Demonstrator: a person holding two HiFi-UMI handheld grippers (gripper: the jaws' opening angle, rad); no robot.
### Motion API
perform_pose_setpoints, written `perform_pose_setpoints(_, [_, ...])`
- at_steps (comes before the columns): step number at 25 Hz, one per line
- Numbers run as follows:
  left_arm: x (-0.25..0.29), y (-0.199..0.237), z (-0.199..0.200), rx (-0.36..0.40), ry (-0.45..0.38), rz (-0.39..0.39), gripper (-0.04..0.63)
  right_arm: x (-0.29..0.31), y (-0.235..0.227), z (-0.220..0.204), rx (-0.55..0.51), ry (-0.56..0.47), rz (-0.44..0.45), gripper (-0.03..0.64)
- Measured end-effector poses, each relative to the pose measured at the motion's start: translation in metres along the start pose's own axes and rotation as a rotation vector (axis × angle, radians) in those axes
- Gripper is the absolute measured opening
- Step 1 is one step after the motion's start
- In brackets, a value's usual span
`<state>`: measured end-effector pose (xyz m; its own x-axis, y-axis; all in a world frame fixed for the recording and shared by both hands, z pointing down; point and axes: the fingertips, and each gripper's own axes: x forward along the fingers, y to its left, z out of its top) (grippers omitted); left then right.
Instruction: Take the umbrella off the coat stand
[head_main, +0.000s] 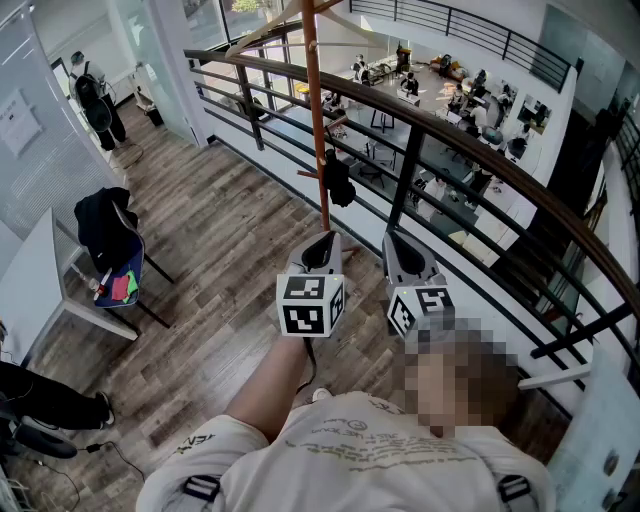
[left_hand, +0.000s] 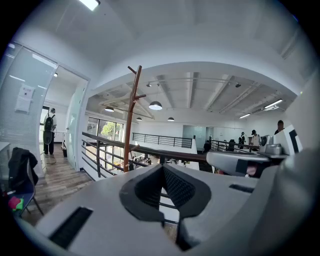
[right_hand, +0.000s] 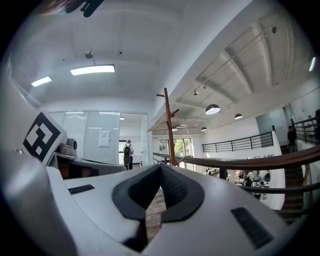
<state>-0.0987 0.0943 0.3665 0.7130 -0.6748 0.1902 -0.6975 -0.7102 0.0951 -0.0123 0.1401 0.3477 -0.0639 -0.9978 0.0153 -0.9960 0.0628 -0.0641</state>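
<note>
A brown wooden coat stand (head_main: 316, 110) rises just in front of the railing. A small black folded umbrella (head_main: 338, 182) hangs from a peg low on its pole. My left gripper (head_main: 322, 241) is held just below the umbrella, near the pole, shut with nothing between its jaws. My right gripper (head_main: 392, 240) is beside it to the right, also shut and empty. In the left gripper view the coat stand (left_hand: 131, 120) stands ahead to the left of the left gripper (left_hand: 162, 167). The right gripper view shows the coat stand (right_hand: 170, 125) ahead above the right gripper (right_hand: 160, 167).
A dark-topped metal railing (head_main: 430, 130) runs diagonally behind the stand, with an office floor far below. A chair with a black jacket (head_main: 108, 235) stands left by a white desk (head_main: 35, 290). A person with a backpack (head_main: 95, 100) is far left on the wooden floor.
</note>
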Motion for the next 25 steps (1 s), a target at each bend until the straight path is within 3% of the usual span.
perform_pose_setpoints(11, [0.003,0.008,-0.003,-0.005,0.003,-0.021,0.005,0.012,0.010,-0.002,0.011,0.001,0.019,0.002])
perform_pose_setpoints(25, [0.003,0.049,-0.002,0.009,-0.014,-0.052,0.005,0.041,0.039,-0.005,-0.010,-0.029,-0.014,0.002])
